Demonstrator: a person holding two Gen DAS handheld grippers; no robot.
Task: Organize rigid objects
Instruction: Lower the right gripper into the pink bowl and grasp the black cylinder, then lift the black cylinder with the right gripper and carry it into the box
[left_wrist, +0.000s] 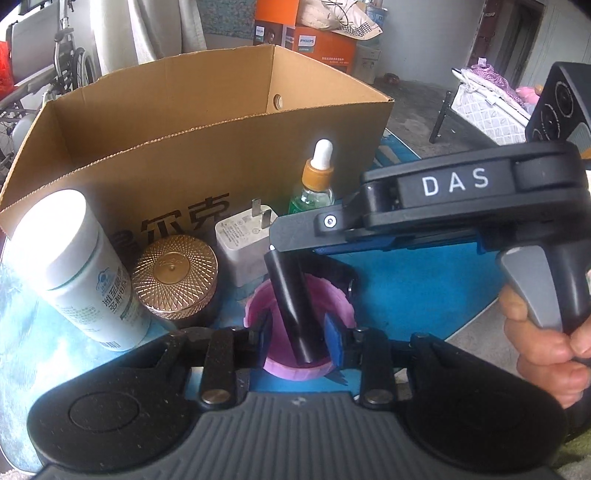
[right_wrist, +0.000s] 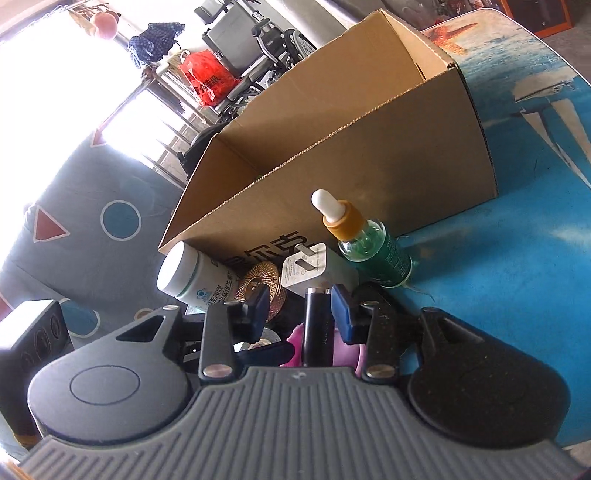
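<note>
A black cylinder (left_wrist: 295, 310) stood inside a pink cup (left_wrist: 299, 328) on the desk (left_wrist: 406, 291) before the cardboard box (left_wrist: 207, 147). Both the left gripper (left_wrist: 301, 338) and right gripper (right_wrist: 301, 308) straddled it, fingers apart, not pressing. Best to clamp it squarely with one gripper, then lift straight up.

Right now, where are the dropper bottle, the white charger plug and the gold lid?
dropper bottle (left_wrist: 317, 173), left wrist view, orange collar.
white charger plug (left_wrist: 245, 245), left wrist view, front face.
gold lid (left_wrist: 174, 266), left wrist view, top centre.
</note>
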